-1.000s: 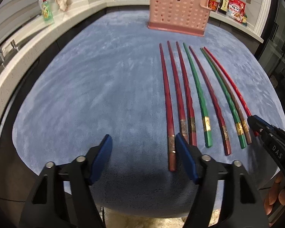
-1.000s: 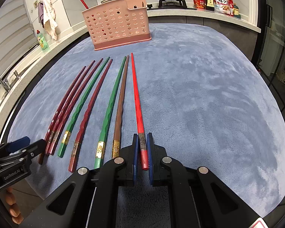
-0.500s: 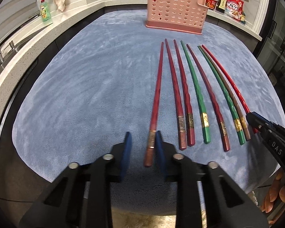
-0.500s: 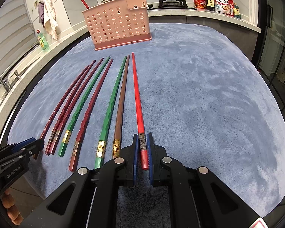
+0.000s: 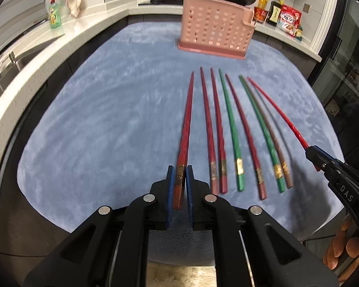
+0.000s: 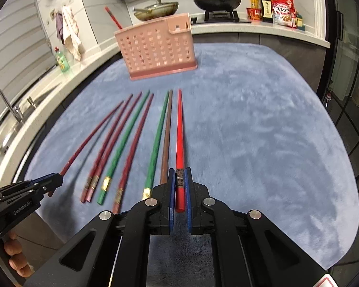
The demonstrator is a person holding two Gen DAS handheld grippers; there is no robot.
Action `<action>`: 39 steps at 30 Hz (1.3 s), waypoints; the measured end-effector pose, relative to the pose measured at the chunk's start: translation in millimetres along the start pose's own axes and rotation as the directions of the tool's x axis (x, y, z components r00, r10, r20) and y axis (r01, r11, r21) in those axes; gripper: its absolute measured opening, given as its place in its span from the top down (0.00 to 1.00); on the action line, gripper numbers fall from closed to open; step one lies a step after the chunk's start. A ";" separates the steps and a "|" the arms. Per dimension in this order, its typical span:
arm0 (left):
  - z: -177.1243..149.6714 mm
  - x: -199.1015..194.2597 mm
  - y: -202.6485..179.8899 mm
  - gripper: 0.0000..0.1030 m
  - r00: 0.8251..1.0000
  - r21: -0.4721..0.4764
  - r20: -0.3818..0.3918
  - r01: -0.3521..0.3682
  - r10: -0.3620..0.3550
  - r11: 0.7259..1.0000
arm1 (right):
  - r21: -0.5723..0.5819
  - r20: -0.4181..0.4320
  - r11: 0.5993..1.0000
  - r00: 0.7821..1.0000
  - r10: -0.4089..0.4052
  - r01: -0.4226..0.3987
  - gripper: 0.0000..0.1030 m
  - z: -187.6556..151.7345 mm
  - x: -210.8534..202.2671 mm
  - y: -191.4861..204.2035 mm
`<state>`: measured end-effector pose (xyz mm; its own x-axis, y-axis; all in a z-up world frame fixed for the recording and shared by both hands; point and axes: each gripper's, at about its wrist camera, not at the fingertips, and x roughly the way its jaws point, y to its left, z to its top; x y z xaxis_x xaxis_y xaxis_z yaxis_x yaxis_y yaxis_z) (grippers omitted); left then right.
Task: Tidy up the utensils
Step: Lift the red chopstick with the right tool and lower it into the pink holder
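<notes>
My left gripper [image 5: 179, 169] is shut on the thick end of a dark red chopstick [image 5: 187, 122] and holds it lifted above the blue mat. My right gripper [image 6: 180, 173] is shut on a bright red chopstick [image 6: 180, 131], also lifted; it shows at the right of the left wrist view [image 5: 278, 112]. Several red, green and brown chopsticks [image 5: 232, 129] lie side by side on the mat. A pink perforated utensil holder [image 5: 215, 26] stands at the far side with one red chopstick [image 6: 113, 17] sticking out of it.
The blue mat [image 6: 263, 119] covers the table. A counter with a sink tap [image 6: 4, 102], a green soap bottle [image 5: 55, 14] and a hanging towel runs along the left. A stove with pans [image 6: 216, 0] and food packets sits behind.
My left gripper has closed on the leftmost dark red chopstick and raised it. My right gripper has lifted the bright red chopstick off the mat. Both views have risen.
</notes>
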<state>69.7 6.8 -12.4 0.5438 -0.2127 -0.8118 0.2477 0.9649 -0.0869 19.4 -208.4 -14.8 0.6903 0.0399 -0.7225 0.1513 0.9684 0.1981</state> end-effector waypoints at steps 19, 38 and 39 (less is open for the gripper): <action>100.3 -59.7 6.2 0.93 0.978 -0.016 0.209 0.027 -0.023 1.000 | 0.050 0.239 0.997 0.970 0.037 -0.051 0.93 107.7 -61.2 -20.4; 205.0 -73.0 11.2 0.94 0.945 -0.020 0.326 0.028 -0.020 0.999 | 0.048 0.350 0.997 0.936 0.037 -0.058 0.93 186.9 -68.5 -28.0; 210.1 -73.3 10.8 0.94 0.944 -0.019 0.328 0.032 -0.024 0.999 | 0.051 0.355 0.997 0.934 0.043 -0.066 0.93 192.1 -68.5 -28.8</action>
<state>201.0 0.4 167.4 0.7708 -0.2745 -0.5749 0.2495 0.9604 -0.1240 103.7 -286.3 156.3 0.9024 -0.0082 -0.4309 0.1417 0.9499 0.2786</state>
